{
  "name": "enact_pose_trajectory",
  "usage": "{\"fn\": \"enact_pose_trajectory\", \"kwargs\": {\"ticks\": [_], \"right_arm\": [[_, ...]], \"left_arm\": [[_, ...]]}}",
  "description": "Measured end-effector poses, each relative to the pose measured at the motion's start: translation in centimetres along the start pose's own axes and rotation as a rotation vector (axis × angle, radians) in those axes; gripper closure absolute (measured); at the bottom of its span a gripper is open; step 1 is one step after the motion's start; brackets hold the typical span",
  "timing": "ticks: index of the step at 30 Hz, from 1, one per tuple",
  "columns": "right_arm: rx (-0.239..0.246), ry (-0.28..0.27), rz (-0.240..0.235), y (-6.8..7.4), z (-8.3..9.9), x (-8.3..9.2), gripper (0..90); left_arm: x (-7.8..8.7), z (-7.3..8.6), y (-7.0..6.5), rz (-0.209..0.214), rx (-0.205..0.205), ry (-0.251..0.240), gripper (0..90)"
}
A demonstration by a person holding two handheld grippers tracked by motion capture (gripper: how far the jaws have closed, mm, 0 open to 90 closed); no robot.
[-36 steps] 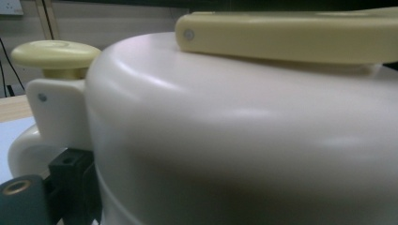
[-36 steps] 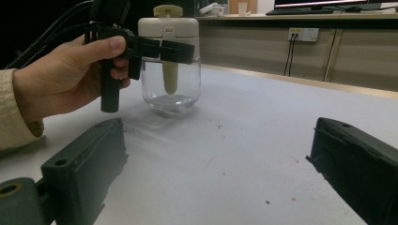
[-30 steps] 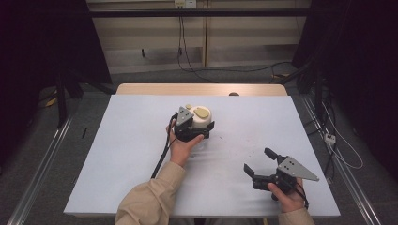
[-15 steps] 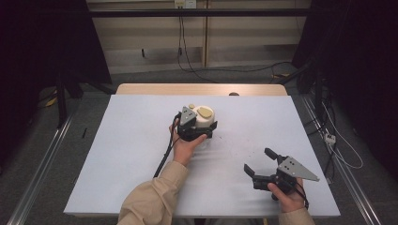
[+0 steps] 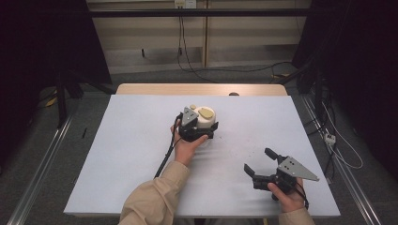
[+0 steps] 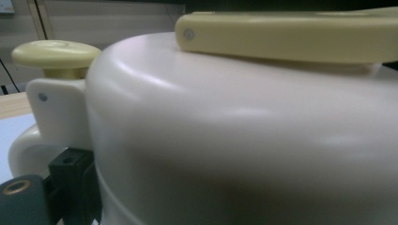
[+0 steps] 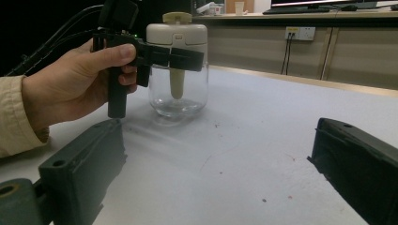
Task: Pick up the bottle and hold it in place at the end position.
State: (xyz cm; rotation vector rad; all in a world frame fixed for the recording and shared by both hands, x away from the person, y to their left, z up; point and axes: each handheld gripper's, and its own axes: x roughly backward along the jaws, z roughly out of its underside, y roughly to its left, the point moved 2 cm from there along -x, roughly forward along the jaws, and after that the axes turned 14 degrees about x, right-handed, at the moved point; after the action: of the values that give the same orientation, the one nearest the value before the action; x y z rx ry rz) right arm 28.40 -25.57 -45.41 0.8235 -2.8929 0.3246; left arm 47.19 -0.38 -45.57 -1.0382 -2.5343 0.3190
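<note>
We see the left gripper [image 5: 202, 126] with jaws clamped around the cream-lidded glass jar [image 5: 204, 119] at the surface's [image 5: 122, 154] centre; the right gripper [image 5: 263, 164] sits near-right, jaws spread wide.

Bright light on the white table [image 5: 117, 154], dark surroundings; the close-up cream lid [image 6: 234, 117] is blurred.

1. The high view is looking forward and down from above the person's side, taking in the whole table [image 5: 141, 140].
2. The left gripper view is sitting pressed close to the jar [image 6: 234, 140], blurring it.
3. The right gripper view is looking low across the table [image 7: 263, 136], sharing the jar [image 7: 178, 70] and left gripper [image 7: 187, 58] with the high view.
</note>
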Motion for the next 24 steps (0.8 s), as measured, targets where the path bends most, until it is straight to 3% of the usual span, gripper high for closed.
{"fn": "enact_pose_trajectory", "kwargs": {"ticks": [17, 21, 24], "right_arm": [[-0.002, 0.002, -0.002, -0.02, 0.04, -0.05, 2.8], [-0.006, 0.005, 0.001, -0.08, 0.07, -0.06, 2.8], [-0.001, 0.001, -0.002, -0.06, 0.04, -0.08, 2.7]], "left_arm": [[-0.29, 0.25, 0.06, -0.003, 0.001, -0.002, 6.3], [-0.41, 0.42, 0.09, -0.007, -0.016, 0.004, 6.3], [-0.56, 0.65, 0.15, -0.003, 0.000, 0.001, 6.3]]}}
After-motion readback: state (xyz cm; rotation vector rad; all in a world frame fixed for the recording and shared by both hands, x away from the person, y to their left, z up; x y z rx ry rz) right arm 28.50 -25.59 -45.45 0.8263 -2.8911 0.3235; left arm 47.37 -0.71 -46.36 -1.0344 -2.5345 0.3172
